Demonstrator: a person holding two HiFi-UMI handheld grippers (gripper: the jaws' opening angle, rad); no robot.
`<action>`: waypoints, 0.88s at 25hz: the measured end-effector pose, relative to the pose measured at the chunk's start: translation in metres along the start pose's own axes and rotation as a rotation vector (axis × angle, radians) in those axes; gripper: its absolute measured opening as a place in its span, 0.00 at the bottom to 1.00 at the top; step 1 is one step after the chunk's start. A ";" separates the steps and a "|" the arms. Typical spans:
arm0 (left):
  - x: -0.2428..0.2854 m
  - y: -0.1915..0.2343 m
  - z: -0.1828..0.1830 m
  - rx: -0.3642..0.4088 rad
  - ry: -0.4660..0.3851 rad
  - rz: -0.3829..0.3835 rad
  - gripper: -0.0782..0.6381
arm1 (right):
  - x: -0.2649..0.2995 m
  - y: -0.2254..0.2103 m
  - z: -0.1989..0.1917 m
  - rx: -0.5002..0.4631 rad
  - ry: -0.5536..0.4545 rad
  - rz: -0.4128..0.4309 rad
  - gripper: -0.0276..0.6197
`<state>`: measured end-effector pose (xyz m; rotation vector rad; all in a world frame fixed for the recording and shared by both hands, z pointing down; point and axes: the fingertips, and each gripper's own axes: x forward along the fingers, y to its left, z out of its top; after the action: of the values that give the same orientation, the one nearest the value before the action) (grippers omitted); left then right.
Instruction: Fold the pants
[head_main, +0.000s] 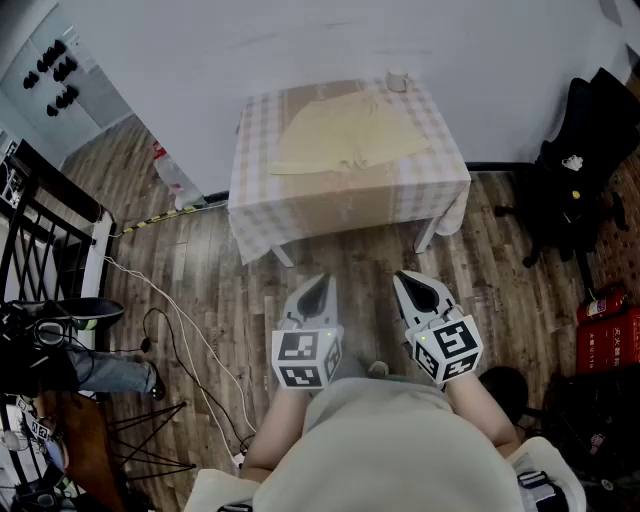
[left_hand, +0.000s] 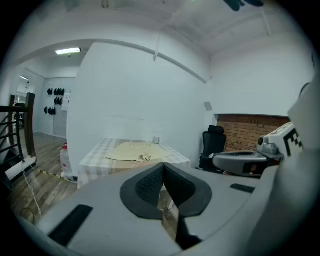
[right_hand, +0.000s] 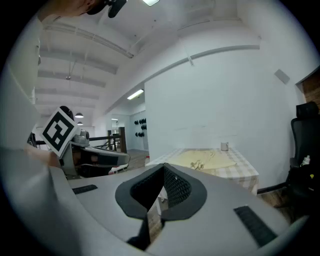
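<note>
From the head view, your left gripper and right gripper sit side by side over the wooden floor, close to your body and well apart from the work. The checked table stands at 12 o'clock from them. The pale yellow pants lie spread flat on it, and a cup is at the table's 1 o'clock corner. Only this view shows the red fire extinguishers at 3 o'clock and the white cable trailing across the floor at 9 o'clock.

In the left gripper view, your left gripper is clenched, tips together with nothing between them. The pants lie at 12 o'clock just above the jaws, well apart from them. This view alone shows the brick wall at 2 o'clock, beside the office chair, and a bottle at the table's left.

In the right gripper view, your right gripper is likewise clenched on nothing. The pants and cup sit at 1 o'clock. This view alone shows the black railing at 10 o'clock, past your left gripper.
</note>
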<state>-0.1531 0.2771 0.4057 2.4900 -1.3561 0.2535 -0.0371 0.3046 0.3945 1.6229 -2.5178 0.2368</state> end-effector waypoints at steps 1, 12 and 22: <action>0.001 0.000 0.000 -0.002 0.000 0.002 0.12 | -0.001 -0.001 -0.001 0.002 0.002 0.000 0.04; 0.003 -0.008 -0.004 0.006 0.009 0.015 0.12 | -0.006 -0.005 -0.003 -0.012 0.009 0.010 0.04; -0.001 -0.017 -0.008 -0.004 0.005 0.044 0.12 | -0.011 -0.010 -0.003 0.006 -0.002 0.020 0.04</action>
<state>-0.1398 0.2895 0.4099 2.4574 -1.4090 0.2656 -0.0238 0.3109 0.3961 1.6015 -2.5382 0.2449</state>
